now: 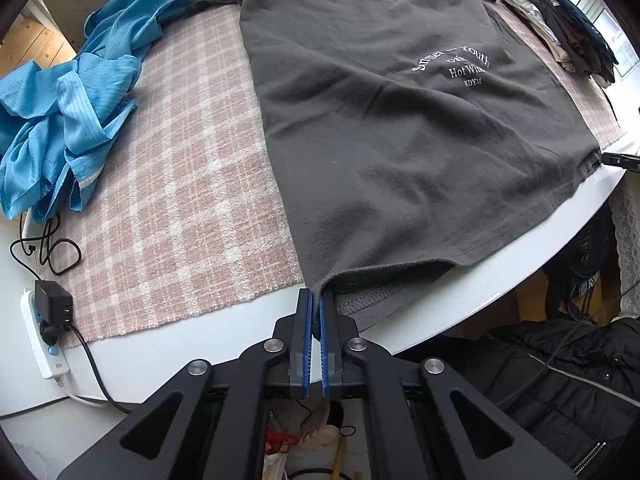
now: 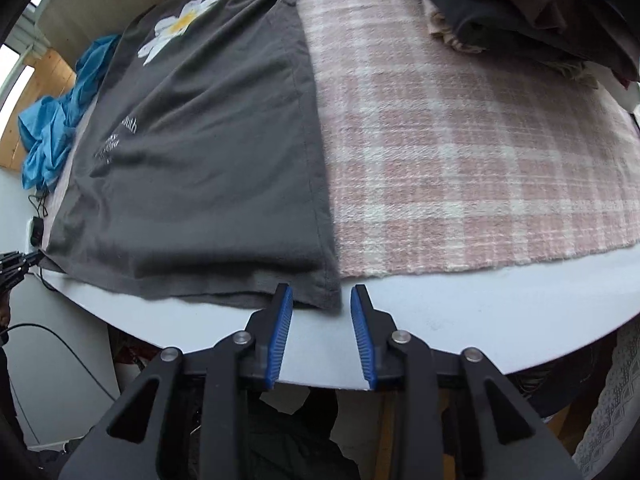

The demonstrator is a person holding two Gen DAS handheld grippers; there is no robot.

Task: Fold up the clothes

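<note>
At the table's near edge, the left gripper (image 1: 317, 300) pinches the dark grey flower-print T-shirt (image 1: 400, 128) by its hem corner while the right gripper (image 2: 322, 294) hangs unclenched around the other corner, which it likely must clamp before folding.

A lived-in room of a home is suggested. A white desk (image 1: 460, 300) is covered with a pink plaid blanket (image 1: 180, 184), on which a dark grey shirt (image 1: 400, 128) with a flower print is spread, a crumpled blue garment (image 1: 68, 120) is left, and folded clothes (image 1: 560, 28) are stacked. A white power strip (image 1: 38, 344) with a black charger (image 1: 54, 300) plugged in is seen at the desk's edge. Wooden flooring (image 1: 36, 48) and a window (image 1: 608, 20) are visible beyond.
</note>
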